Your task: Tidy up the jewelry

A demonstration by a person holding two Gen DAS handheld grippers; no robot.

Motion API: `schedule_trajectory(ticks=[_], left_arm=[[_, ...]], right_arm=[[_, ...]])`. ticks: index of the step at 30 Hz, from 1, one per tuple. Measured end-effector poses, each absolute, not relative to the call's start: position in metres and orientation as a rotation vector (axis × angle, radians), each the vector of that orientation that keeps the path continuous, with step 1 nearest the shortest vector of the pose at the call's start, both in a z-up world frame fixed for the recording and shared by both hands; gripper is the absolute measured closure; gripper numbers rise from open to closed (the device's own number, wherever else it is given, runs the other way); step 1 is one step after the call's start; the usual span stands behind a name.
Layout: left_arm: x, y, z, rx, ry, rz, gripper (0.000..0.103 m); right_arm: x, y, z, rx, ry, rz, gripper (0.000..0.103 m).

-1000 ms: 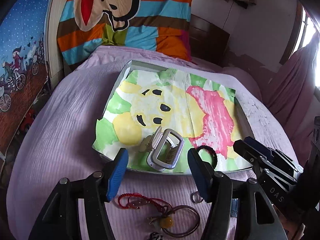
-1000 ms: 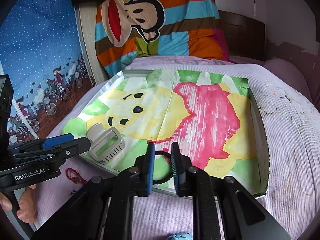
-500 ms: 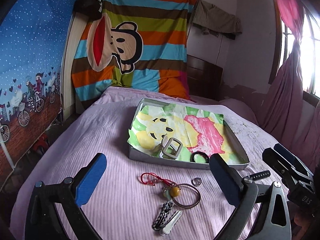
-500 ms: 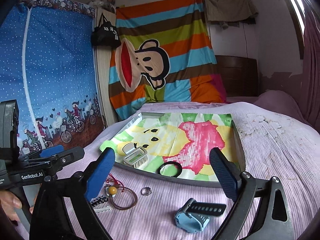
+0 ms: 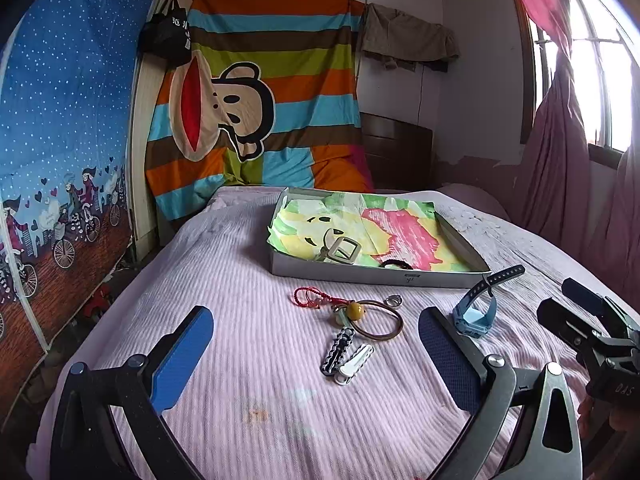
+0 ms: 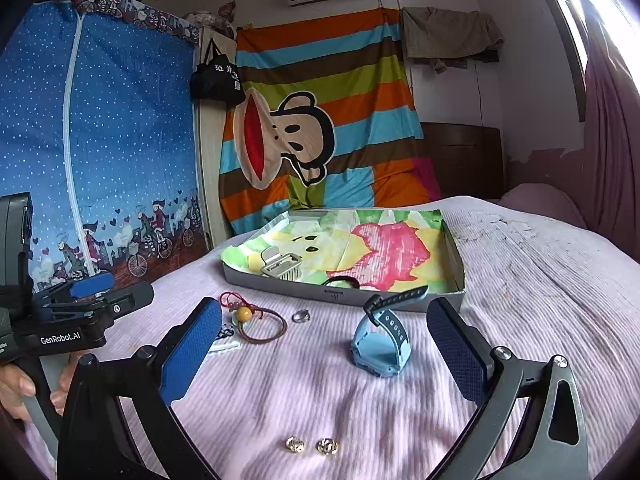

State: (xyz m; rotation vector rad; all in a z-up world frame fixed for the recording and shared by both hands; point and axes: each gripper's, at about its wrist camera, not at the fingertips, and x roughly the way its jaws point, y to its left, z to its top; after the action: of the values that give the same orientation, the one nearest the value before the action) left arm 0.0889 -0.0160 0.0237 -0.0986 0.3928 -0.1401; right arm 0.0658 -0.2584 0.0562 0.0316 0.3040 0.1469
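A grey tray [image 5: 376,276] lined with painted paper lies on the bed and holds a silver hair clip [image 5: 340,252] and a black hair tie [image 5: 396,265]. On the sheet in front of it lie a red cord [image 5: 308,296], an amber bead [image 5: 356,311], a brown bangle [image 5: 380,324], a ring [image 5: 394,301], two small clips [image 5: 346,354] and a blue watch [image 6: 380,344]. Two gold earrings [image 6: 312,445] lie nearest. My left gripper [image 5: 314,316] is open and empty, back from the jewelry. My right gripper [image 6: 324,308] has its jaws opening, with nothing between them.
The pink ribbed sheet [image 5: 240,360] covers the bed. A striped cartoon blanket [image 5: 260,120] hangs at the head, a blue curtain [image 5: 60,140] on the left, a pink curtain [image 5: 560,160] by the window on the right. A hand [image 6: 16,392] holds the left gripper's handle.
Both grippers pulled back from the tray toward the bed's near end and opened wide. The silver clip and the black hair tie stayed in the tray.
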Motion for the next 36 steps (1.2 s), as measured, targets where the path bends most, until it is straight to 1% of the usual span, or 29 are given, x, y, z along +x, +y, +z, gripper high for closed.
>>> schedule_trajectory(ticks=[9,21,22,24,26,27,28,29,30,31,32,34,36], left_arm=[[0.091,-0.015,0.015,-0.100,0.458,-0.181,0.000],[0.104,-0.024,-0.005,-0.061,0.606,-0.238,0.000],[0.106,-0.024,-0.006,-0.061,0.620,-0.247,0.001],[0.110,-0.027,-0.010,-0.061,0.651,-0.267,0.010],[0.115,-0.030,-0.014,-0.059,0.684,-0.286,0.017],[0.117,-0.031,-0.016,-0.058,0.698,-0.296,0.022],[0.118,-0.033,-0.018,-0.055,0.710,-0.306,0.024],[0.119,-0.035,-0.019,-0.051,0.721,-0.317,0.029],[0.121,-0.037,-0.020,-0.045,0.729,-0.327,0.034],[0.122,-0.039,-0.021,-0.039,0.739,-0.337,0.036],[0.124,-0.041,-0.022,-0.033,0.748,-0.343,0.040],[0.129,-0.045,-0.025,-0.021,0.766,-0.346,0.044],[0.134,-0.047,-0.026,-0.011,0.780,-0.346,0.050]], right_arm=[[0.060,-0.271,0.029,0.019,0.412,0.119,0.002],[0.063,-0.283,0.011,0.012,0.527,0.109,0.002],[0.065,-0.283,0.009,0.006,0.542,0.110,0.003],[0.067,-0.285,0.005,0.000,0.574,0.112,0.004],[0.070,-0.286,0.001,-0.001,0.603,0.114,0.013],[0.071,-0.287,-0.001,0.000,0.618,0.117,0.023],[0.073,-0.287,-0.004,0.004,0.635,0.124,0.030],[0.076,-0.287,-0.006,0.010,0.650,0.133,0.031],[0.077,-0.286,-0.009,0.015,0.664,0.143,0.035],[0.079,-0.285,-0.011,0.018,0.676,0.155,0.040],[0.080,-0.283,-0.013,0.018,0.688,0.166,0.044],[0.081,-0.280,-0.017,0.018,0.714,0.187,0.061],[0.083,-0.277,-0.022,0.024,0.738,0.208,0.064]])
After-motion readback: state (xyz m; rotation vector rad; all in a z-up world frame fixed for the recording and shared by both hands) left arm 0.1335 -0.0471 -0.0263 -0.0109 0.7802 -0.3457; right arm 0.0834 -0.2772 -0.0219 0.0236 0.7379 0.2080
